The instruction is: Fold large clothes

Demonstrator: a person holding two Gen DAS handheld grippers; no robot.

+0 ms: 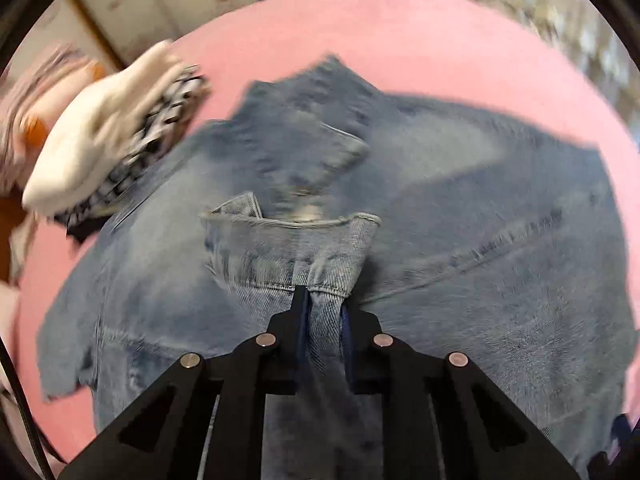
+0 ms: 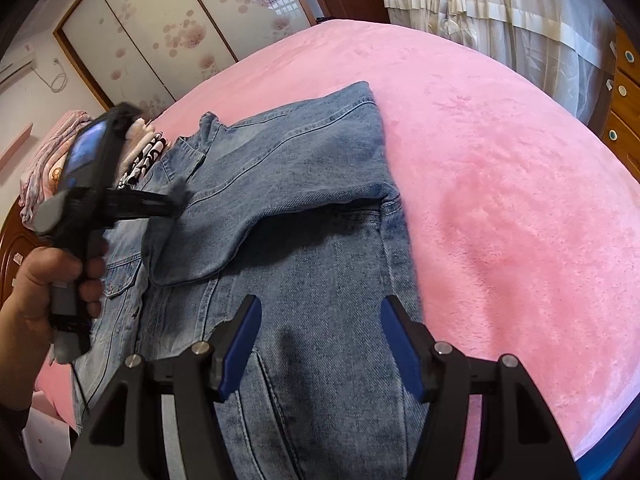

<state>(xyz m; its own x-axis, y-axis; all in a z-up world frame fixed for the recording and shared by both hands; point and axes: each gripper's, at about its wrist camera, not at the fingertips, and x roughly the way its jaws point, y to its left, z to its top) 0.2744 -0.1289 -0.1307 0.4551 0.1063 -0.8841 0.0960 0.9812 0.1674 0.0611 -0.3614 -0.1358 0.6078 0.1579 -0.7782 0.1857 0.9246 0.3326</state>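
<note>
A blue denim jacket [image 2: 312, 208] lies flat in the middle of a pink bed [image 2: 500, 180]. One sleeve [image 2: 280, 184] is already folded across the jacket, from about 1 o'clock down to 8 o'clock in the right wrist view.

The left gripper [image 1: 324, 300] has its fingers nearly closed, and they pinch a bunched bit of denim, which looks like the sleeve's cuff [image 1: 332, 248]. In the right wrist view this gripper sits at about 9 o'clock, held by a hand [image 2: 52, 276], with its tip on the sleeve end.

The right gripper [image 2: 320, 348] hangs over the lower part of the jacket at 6 o'clock. Its fingers stand wide apart with only flat denim below them. It holds nothing.

A small pile of other clothes [image 1: 108, 140] sits at about 10 o'clock, touching the jacket's edge.

The step in hand seems to be folding the sleeves in. Next, the left gripper likely needs to lay the cuff down flat and let go. Then the right gripper may need to close on the bottom hem, so the jacket can be folded up in half. The denim is thick, so the grip should be firm.
</note>
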